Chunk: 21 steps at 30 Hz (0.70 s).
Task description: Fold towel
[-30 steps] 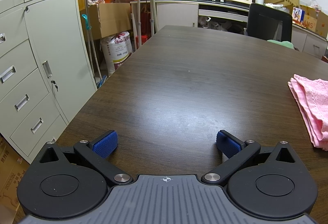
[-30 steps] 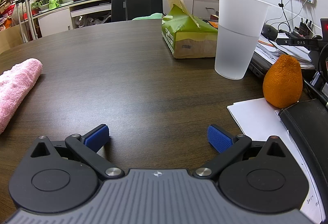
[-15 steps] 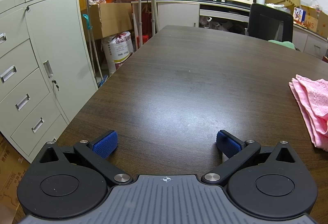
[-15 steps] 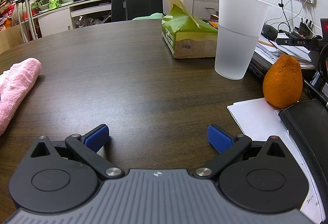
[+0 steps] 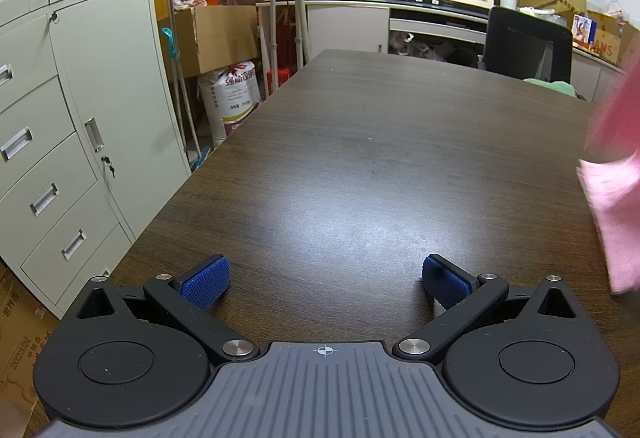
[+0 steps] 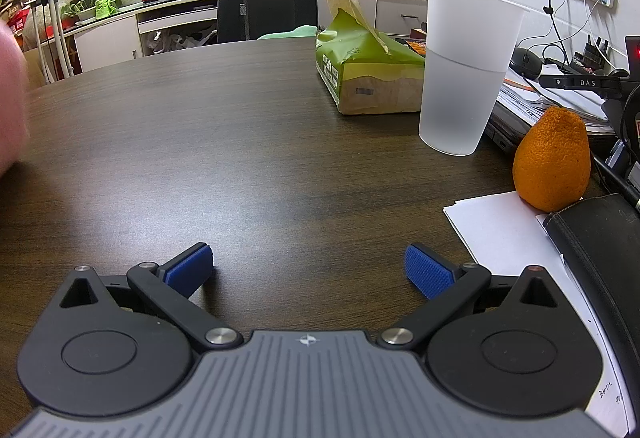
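pink towel (image 5: 618, 197) blurred, cut off at frame edge; both grippers empty

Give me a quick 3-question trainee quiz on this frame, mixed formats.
1. True or false: the left hand-held gripper is shut on the pink towel.
2. Multiple choice: in the right wrist view, what stands right next to the frosted plastic cup on its left? A) a kettle B) a green tissue pack C) a stapler
3. Fill in: in the right wrist view, the orange sits at the edge of a sheet of white ____.

Key
1. False: both it and the right hand-held gripper are open and empty above the dark table; the towel shows blurred at the right edge of the left wrist view.
2. B
3. paper
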Motion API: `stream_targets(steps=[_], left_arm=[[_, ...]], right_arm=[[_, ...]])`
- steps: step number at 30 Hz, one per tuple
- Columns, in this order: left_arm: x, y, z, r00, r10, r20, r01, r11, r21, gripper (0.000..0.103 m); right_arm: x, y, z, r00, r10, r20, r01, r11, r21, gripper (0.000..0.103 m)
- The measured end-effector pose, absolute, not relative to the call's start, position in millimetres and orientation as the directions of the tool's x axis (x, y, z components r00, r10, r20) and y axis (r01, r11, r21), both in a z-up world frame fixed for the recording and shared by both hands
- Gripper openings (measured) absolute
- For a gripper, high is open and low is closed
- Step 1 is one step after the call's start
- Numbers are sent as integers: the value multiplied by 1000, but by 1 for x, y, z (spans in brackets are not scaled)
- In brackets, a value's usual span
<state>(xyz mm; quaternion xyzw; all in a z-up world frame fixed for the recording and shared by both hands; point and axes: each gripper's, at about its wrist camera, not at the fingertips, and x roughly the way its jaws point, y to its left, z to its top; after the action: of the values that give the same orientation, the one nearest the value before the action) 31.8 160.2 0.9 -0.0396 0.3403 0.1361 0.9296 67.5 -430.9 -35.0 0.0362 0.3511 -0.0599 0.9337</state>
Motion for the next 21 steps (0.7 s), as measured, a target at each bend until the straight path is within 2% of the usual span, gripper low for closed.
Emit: stream_targets(steps=[21], left_arm=[[30, 163, 0, 732, 223, -644, -278, 961, 17, 103]], right_arm=[[67, -431, -35, 746, -87, -660, 137, 990, 25, 103]])
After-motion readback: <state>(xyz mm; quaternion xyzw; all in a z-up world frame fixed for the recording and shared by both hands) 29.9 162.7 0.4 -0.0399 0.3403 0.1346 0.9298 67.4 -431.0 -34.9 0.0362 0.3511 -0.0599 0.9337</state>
